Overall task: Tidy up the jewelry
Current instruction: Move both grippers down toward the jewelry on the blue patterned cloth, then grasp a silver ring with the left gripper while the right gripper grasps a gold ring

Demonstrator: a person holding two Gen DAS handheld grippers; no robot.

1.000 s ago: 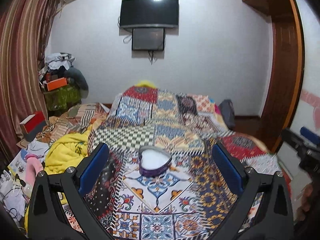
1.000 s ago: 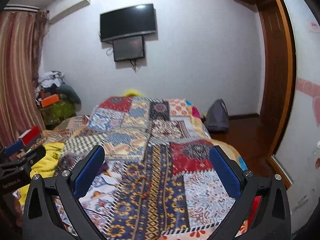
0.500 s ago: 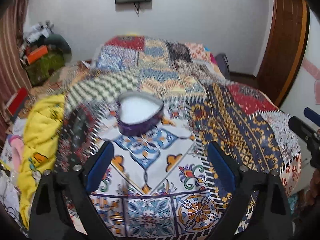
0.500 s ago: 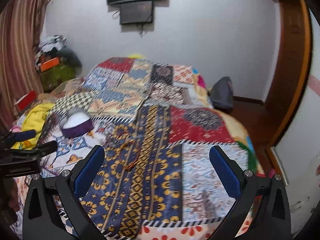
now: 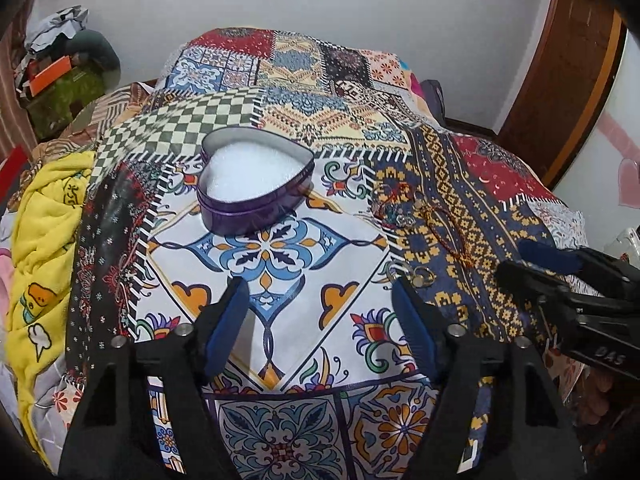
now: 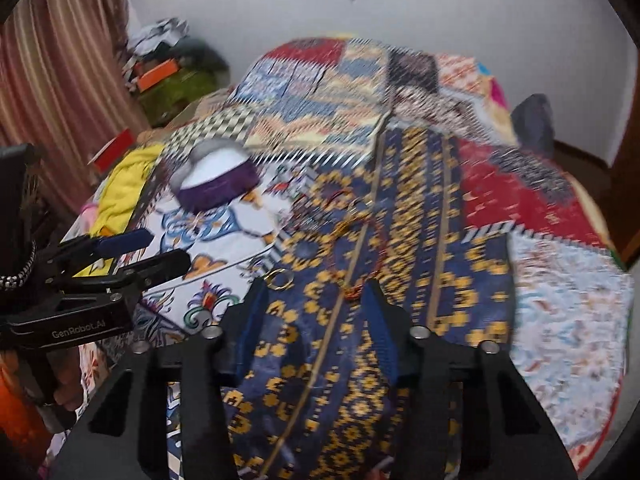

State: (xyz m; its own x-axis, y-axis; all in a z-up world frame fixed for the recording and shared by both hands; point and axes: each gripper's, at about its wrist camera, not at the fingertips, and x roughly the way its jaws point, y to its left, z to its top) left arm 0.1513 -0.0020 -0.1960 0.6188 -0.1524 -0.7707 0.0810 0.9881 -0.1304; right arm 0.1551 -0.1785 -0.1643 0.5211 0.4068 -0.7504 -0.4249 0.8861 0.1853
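Observation:
A purple heart-shaped tin (image 5: 256, 188) with white lining stands open on the patchwork bedspread; it also shows in the right wrist view (image 6: 218, 182). Loose jewelry lies to its right: a small tangle of pieces (image 5: 394, 208), a red bead strand (image 5: 450, 236) and gold rings (image 5: 418, 276). In the right wrist view the rings (image 6: 279, 279) and the bead strand (image 6: 354, 290) lie just ahead of my fingertips. My left gripper (image 5: 320, 292) is open and empty, in front of the tin. My right gripper (image 6: 316, 292) is open and empty, low over the jewelry.
The bedspread (image 5: 280, 60) covers the whole bed. A yellow blanket (image 5: 44, 240) is bunched along the left edge. Clutter and boxes (image 5: 60, 80) stand at the back left by a curtain. A wooden door frame (image 5: 560, 80) is at the right.
Both grippers have tilted down and moved closer to the bed. Their jaws have narrowed from wide open but stay open. The right gripper has come up to the jewelry.

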